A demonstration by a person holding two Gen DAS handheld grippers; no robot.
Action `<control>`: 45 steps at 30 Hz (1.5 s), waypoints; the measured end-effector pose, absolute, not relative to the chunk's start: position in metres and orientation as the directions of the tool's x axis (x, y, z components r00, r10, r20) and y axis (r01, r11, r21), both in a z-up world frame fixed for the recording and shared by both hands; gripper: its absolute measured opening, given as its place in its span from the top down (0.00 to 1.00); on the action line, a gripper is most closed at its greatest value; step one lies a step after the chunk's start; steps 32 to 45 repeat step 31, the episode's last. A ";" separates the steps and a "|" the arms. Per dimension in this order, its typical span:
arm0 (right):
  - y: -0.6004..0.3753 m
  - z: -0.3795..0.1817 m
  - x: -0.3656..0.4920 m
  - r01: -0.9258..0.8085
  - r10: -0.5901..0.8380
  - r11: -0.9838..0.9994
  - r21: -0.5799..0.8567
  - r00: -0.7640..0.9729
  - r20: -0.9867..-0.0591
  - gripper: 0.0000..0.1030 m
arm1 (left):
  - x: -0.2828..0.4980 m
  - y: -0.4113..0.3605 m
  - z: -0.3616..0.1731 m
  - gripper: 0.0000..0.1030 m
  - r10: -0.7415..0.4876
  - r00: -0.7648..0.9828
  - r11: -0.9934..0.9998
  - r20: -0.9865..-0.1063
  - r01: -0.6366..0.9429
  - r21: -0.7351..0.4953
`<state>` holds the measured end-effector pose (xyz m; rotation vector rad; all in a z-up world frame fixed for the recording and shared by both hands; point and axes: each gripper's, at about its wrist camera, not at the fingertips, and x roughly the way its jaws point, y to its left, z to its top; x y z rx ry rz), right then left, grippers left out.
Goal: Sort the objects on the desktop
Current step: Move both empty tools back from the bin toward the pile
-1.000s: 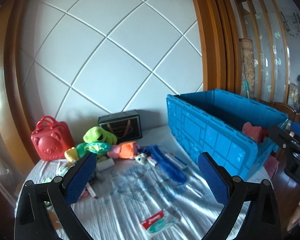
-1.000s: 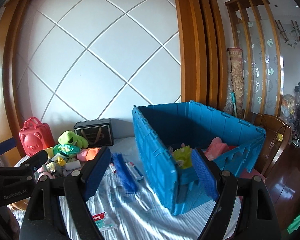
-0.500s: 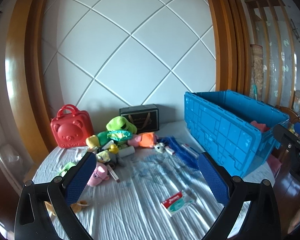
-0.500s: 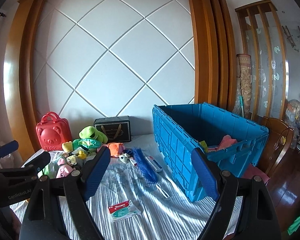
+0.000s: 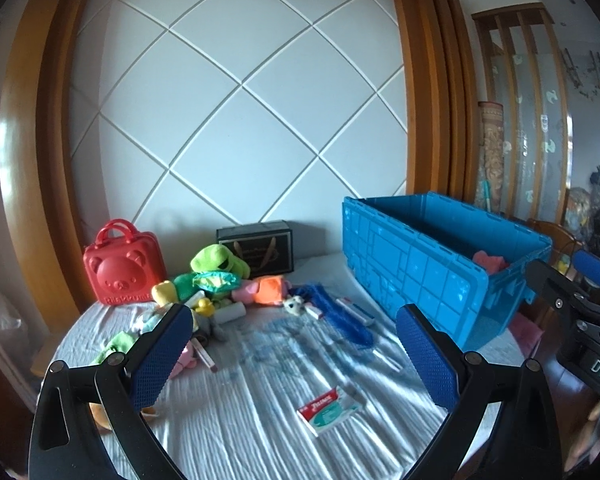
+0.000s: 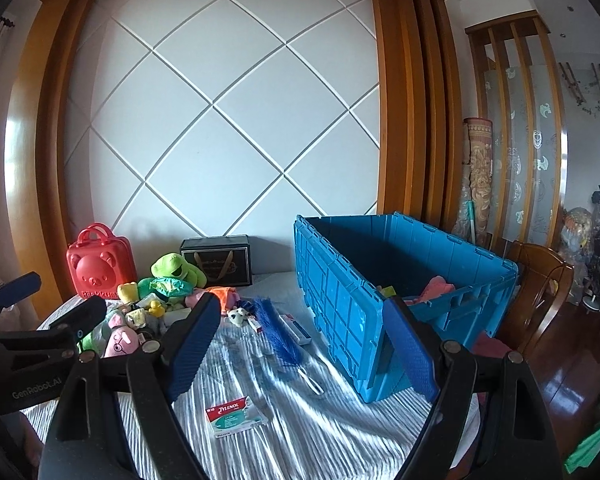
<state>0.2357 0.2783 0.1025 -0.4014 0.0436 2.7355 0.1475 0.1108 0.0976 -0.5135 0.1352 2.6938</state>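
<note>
I've pulled back; both empty claws gape, left gripper (image 5: 292, 354), right gripper (image 6: 300, 344). Tylenol box (image 6: 236, 420) looks light, stiff; I'd pinch its long edges.

Both tools are pulling back from the desk (image 5: 260, 420), so more of it is coming into sight. In the left wrist view the blue crate (image 5: 432, 276) is shrinking and sliding to the right, and the red bear case (image 5: 124, 268) with the pile of soft toys (image 5: 216, 280) is moving toward the middle. The medicine box (image 5: 328, 406) is drifting from the bottom edge up into the open cloth (its red label is becoming readable in the right wrist view). There the crate is also receding, showing more of its pink contents (image 6: 436, 286), and the blue brush (image 6: 278, 330) is lying in full view. Nothing on the desk is being shifted.
</note>
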 end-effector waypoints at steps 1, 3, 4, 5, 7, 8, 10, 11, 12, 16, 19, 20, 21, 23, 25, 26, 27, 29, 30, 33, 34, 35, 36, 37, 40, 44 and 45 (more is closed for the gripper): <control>0.279 0.103 0.236 -0.371 0.362 -0.928 -0.024 -0.888 -0.282 0.19 | 0.147 0.113 0.098 0.00 0.369 -0.850 -0.914 -0.376 -0.405 0.019; 0.280 0.103 0.237 -0.378 0.368 -0.926 -0.023 -0.886 -0.282 0.19 | 0.147 0.117 0.098 0.00 0.360 -0.857 -0.916 -0.368 -0.399 0.033; 0.280 0.103 0.237 -0.381 0.371 -0.924 -0.022 -0.884 -0.283 0.19 | 0.150 0.118 0.099 0.00 0.341 -0.871 -0.923 -0.353 -0.382 0.049; 0.281 0.103 0.237 -0.383 0.373 -0.924 -0.020 -0.884 -0.283 0.19 | 0.152 0.119 0.100 0.00 0.332 -0.881 -0.927 -0.336 -0.371 0.059; 0.282 0.103 0.238 -0.389 0.379 -0.921 -0.022 -0.881 -0.283 0.19 | 0.157 0.121 0.102 0.00 0.332 -0.894 -0.928 -0.301 -0.366 0.065; 0.282 0.103 0.237 -0.390 0.379 -0.921 -0.020 -0.880 -0.285 0.19 | 0.159 0.122 0.104 0.00 0.340 -0.896 -0.926 -0.285 -0.372 0.065; 0.283 0.103 0.237 -0.392 0.380 -0.920 -0.018 -0.879 -0.288 0.19 | 0.164 0.123 0.106 0.00 0.352 -0.898 -0.923 -0.266 -0.380 0.064; 0.283 0.102 0.237 -0.393 0.381 -0.920 -0.019 -0.879 -0.288 0.19 | 0.166 0.125 0.106 0.00 0.342 -0.902 -0.926 -0.265 -0.372 0.071; 0.282 0.103 0.237 -0.393 0.381 -0.920 -0.020 -0.879 -0.288 0.19 | 0.167 0.127 0.106 0.00 0.324 -0.905 -0.930 -0.274 -0.358 0.085; 0.281 0.105 0.238 -0.396 0.386 -0.918 -0.023 -0.878 -0.284 0.19 | 0.163 0.135 0.103 0.00 0.370 -0.868 -0.903 -0.331 -0.420 0.091; 0.281 0.106 0.240 -0.400 0.391 -0.916 -0.027 -0.877 -0.280 0.19 | 0.159 0.133 0.102 0.00 0.428 -0.833 -0.880 -0.352 -0.473 0.049; 0.281 0.106 0.241 -0.402 0.393 -0.915 -0.027 -0.876 -0.282 0.19 | 0.159 0.132 0.102 0.00 0.448 -0.821 -0.870 -0.354 -0.491 0.037; 0.281 0.106 0.241 -0.404 0.394 -0.915 -0.025 -0.875 -0.282 0.19 | 0.159 0.132 0.103 0.00 0.458 -0.818 -0.865 -0.347 -0.500 0.038; 0.282 0.106 0.242 -0.408 0.396 -0.913 -0.020 -0.874 -0.282 0.19 | 0.162 0.133 0.102 0.00 0.435 -0.842 -0.875 -0.320 -0.478 0.069; 0.281 0.107 0.241 -0.409 0.399 -0.912 -0.025 -0.872 -0.282 0.19 | 0.165 0.133 0.102 0.00 0.404 -0.867 -0.889 -0.292 -0.447 0.099; 0.280 0.106 0.241 -0.410 0.400 -0.912 -0.026 -0.872 -0.281 0.19 | 0.166 0.132 0.101 0.00 0.392 -0.875 -0.895 -0.284 -0.434 0.103; 0.280 0.106 0.241 -0.410 0.400 -0.912 -0.024 -0.872 -0.281 0.19 | 0.165 0.131 0.100 0.00 0.375 -0.884 -0.902 -0.280 -0.417 0.108; 0.280 0.106 0.240 -0.411 0.399 -0.911 -0.019 -0.872 -0.284 0.19 | 0.162 0.128 0.099 0.00 0.349 -0.894 -0.915 -0.282 -0.391 0.105; 0.280 0.106 0.239 -0.412 0.399 -0.911 -0.017 -0.872 -0.285 0.19 | 0.161 0.124 0.099 0.00 0.340 -0.898 -0.921 -0.280 -0.378 0.093; 0.280 0.106 0.239 -0.412 0.399 -0.911 -0.015 -0.872 -0.283 0.19 | 0.160 0.120 0.100 0.00 0.331 -0.902 -0.927 -0.277 -0.366 0.085; 0.280 0.106 0.239 -0.412 0.399 -0.911 -0.015 -0.872 -0.283 0.19 | 0.160 0.120 0.100 0.00 0.331 -0.902 -0.927 -0.277 -0.366 0.085; 0.280 0.106 0.239 -0.412 0.399 -0.911 -0.015 -0.872 -0.283 0.19 | 0.160 0.120 0.100 0.00 0.331 -0.902 -0.927 -0.277 -0.366 0.085; 0.280 0.106 0.239 -0.412 0.399 -0.911 -0.015 -0.872 -0.283 0.19 | 0.160 0.120 0.100 0.00 0.331 -0.902 -0.927 -0.277 -0.366 0.085; 0.280 0.106 0.239 -0.412 0.399 -0.911 -0.015 -0.872 -0.283 0.19 | 0.160 0.120 0.100 0.00 0.331 -0.902 -0.927 -0.277 -0.366 0.085; 0.280 0.106 0.239 -0.412 0.399 -0.911 -0.015 -0.872 -0.283 0.19 | 0.160 0.120 0.100 0.00 0.331 -0.902 -0.927 -0.277 -0.366 0.085; 0.280 0.106 0.239 -0.412 0.399 -0.911 -0.015 -0.872 -0.283 0.19 | 0.160 0.120 0.100 0.00 0.331 -0.902 -0.927 -0.277 -0.366 0.085; 0.280 0.106 0.239 -0.412 0.399 -0.911 -0.015 -0.872 -0.283 0.19 | 0.160 0.120 0.100 0.00 0.331 -0.902 -0.927 -0.277 -0.366 0.085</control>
